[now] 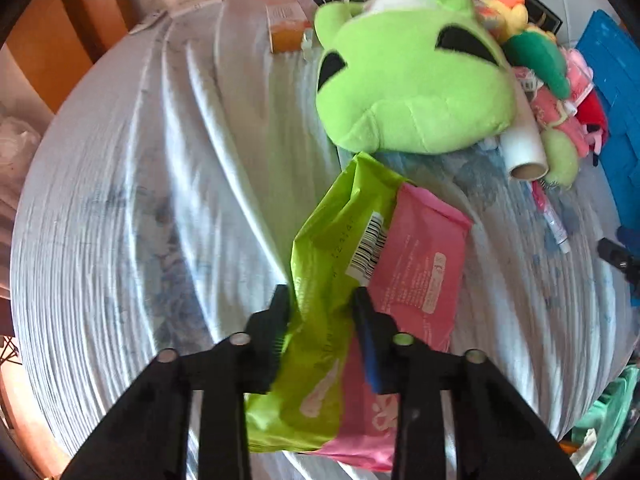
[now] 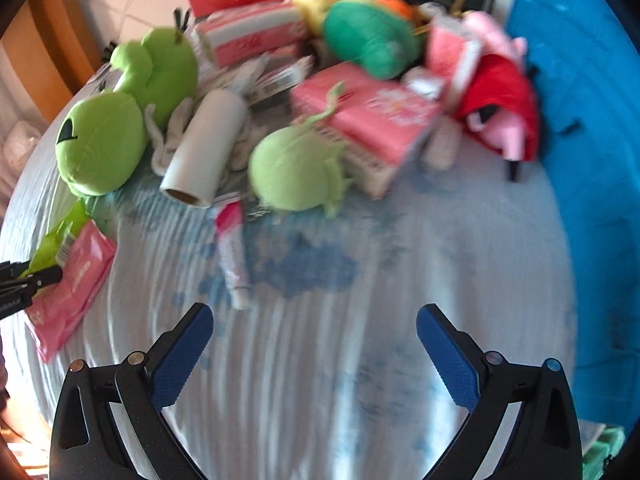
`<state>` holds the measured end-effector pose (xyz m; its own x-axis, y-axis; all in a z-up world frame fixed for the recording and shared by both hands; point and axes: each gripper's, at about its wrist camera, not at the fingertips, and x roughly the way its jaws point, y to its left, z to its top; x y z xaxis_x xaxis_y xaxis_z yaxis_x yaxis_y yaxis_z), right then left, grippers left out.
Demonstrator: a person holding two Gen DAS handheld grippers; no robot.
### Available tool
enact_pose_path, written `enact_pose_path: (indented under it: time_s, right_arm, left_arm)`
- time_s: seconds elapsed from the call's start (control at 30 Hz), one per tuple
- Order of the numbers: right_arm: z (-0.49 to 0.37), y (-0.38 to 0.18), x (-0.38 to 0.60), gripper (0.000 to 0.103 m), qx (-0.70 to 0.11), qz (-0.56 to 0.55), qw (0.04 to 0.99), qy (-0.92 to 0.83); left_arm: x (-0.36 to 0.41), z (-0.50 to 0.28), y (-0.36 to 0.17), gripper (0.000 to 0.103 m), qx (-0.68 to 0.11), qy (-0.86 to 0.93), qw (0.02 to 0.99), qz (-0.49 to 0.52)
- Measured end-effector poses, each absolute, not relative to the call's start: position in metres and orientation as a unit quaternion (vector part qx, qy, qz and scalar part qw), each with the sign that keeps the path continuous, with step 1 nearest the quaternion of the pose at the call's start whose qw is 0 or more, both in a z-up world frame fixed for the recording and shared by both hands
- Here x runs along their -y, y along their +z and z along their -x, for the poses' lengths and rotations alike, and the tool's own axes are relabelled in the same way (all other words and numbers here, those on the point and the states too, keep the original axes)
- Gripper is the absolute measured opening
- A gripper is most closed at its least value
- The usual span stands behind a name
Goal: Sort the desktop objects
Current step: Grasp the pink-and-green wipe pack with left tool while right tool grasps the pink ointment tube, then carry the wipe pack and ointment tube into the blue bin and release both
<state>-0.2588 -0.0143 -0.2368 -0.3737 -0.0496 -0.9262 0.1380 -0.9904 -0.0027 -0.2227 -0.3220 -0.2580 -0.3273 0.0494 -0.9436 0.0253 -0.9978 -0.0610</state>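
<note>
My left gripper is shut on a lime-green wipes packet, its fingers pinching the packet's near half from both sides. The packet lies on a pale blue-white cloth and overlaps a pink wipes packet to its right. A big green plush lies just beyond them. My right gripper hangs open over bare cloth with nothing between its fingers. A pink-and-white tube lies just ahead of its left finger. The left gripper and both packets show at the left edge of the right wrist view.
A heap fills the far side: a white roll, a small green plush, a pink box, a red and pink plush. A blue panel borders the right. An orange box sits at the back left.
</note>
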Motion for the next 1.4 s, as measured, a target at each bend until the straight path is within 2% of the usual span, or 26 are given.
enact_pose_path:
  time_s: [0.07, 0.13, 0.17, 0.2, 0.27, 0.3, 0.37, 0.43, 0.47, 0.5, 0.53, 0.73, 0.8, 0.9, 0.93, 0.97, 1.0, 1.07, 1.13, 1.23, 1.4]
  right_arm:
    - [0.265, -0.242, 0.026, 0.101, -0.046, -0.556, 0.070, -0.827]
    - [0.271, -0.245, 0.038, 0.079, -0.058, -0.553, 0.079, -0.827]
    - [0.274, -0.247, 0.042, 0.059, -0.060, -0.555, 0.084, -0.825]
    - [0.277, -0.250, 0.045, 0.053, -0.061, -0.560, 0.088, -0.822]
    - [0.282, -0.254, 0.051, 0.053, -0.066, -0.566, 0.094, -0.816]
    - [0.283, -0.254, 0.053, 0.053, -0.070, -0.566, 0.096, -0.816]
    - [0.283, -0.254, 0.055, 0.053, -0.075, -0.565, 0.103, -0.815]
    - [0.282, -0.254, 0.054, 0.054, -0.076, -0.566, 0.106, -0.814]
    - [0.281, -0.254, 0.053, 0.059, -0.075, -0.567, 0.108, -0.813]
    - [0.279, -0.253, 0.052, 0.065, -0.073, -0.567, 0.109, -0.813]
    - [0.277, -0.253, 0.051, 0.066, -0.073, -0.567, 0.110, -0.813]
    - [0.266, -0.248, 0.042, 0.066, -0.077, -0.567, 0.110, -0.813]
    - [0.265, -0.249, 0.041, 0.066, -0.077, -0.569, 0.110, -0.812]
    - [0.268, -0.252, 0.045, 0.066, -0.084, -0.568, 0.112, -0.811]
    - [0.270, -0.252, 0.048, 0.064, -0.088, -0.567, 0.112, -0.811]
    - [0.272, -0.253, 0.051, 0.055, -0.091, -0.565, 0.114, -0.812]
    - [0.274, -0.254, 0.054, 0.042, -0.094, -0.564, 0.116, -0.812]
    - [0.276, -0.257, 0.062, 0.033, -0.103, -0.565, 0.120, -0.810]
    - [0.274, -0.258, 0.069, 0.016, -0.115, -0.562, 0.129, -0.809]
    - [0.264, -0.252, 0.067, 0.016, -0.113, -0.567, 0.133, -0.805]
    - [0.237, -0.236, 0.042, 0.016, -0.088, -0.573, 0.141, -0.803]
  left_arm:
    - [0.320, 0.216, -0.244, 0.025, 0.021, 0.825, -0.009, 0.565]
    - [0.317, 0.213, -0.238, 0.025, 0.016, 0.825, -0.013, 0.565]
    - [0.317, 0.212, -0.236, 0.025, 0.014, 0.821, -0.020, 0.570]
    - [0.318, 0.211, -0.235, 0.026, 0.011, 0.820, -0.027, 0.572]
    - [0.321, 0.205, -0.228, 0.027, 0.003, 0.813, -0.041, 0.580]
    - [0.321, 0.201, -0.222, 0.030, 0.000, 0.815, -0.046, 0.577]
    - [0.317, 0.192, -0.210, 0.047, -0.013, 0.821, -0.047, 0.569]
    - [0.311, 0.189, -0.196, 0.083, -0.029, 0.836, -0.035, 0.547]
    - [0.304, 0.186, -0.191, 0.090, -0.036, 0.842, -0.025, 0.538]
    - [0.299, 0.189, -0.194, 0.094, -0.042, 0.844, -0.016, 0.534]
    - [0.292, 0.191, -0.197, 0.094, -0.053, 0.842, -0.010, 0.537]
    - [0.287, 0.199, -0.268, 0.095, -0.101, 0.802, -0.038, 0.587]
    - [0.298, 0.203, -0.281, 0.103, -0.066, 0.804, -0.041, 0.590]
    - [0.322, 0.213, -0.286, 0.103, 0.023, 0.802, -0.026, 0.597]
    - [0.327, 0.215, -0.286, 0.100, 0.040, 0.803, -0.027, 0.594]
    - [0.328, 0.217, -0.283, 0.096, 0.038, 0.807, -0.031, 0.589]
    - [0.325, 0.217, -0.278, 0.084, 0.035, 0.810, -0.029, 0.585]
    - [0.315, 0.215, -0.270, 0.071, 0.008, 0.812, -0.038, 0.582]
    - [0.303, 0.208, -0.258, 0.060, -0.043, 0.819, -0.058, 0.569]
    - [0.299, 0.195, -0.240, 0.059, -0.065, 0.825, -0.077, 0.556]
    - [0.311, 0.167, -0.207, 0.059, -0.035, 0.832, -0.105, 0.543]
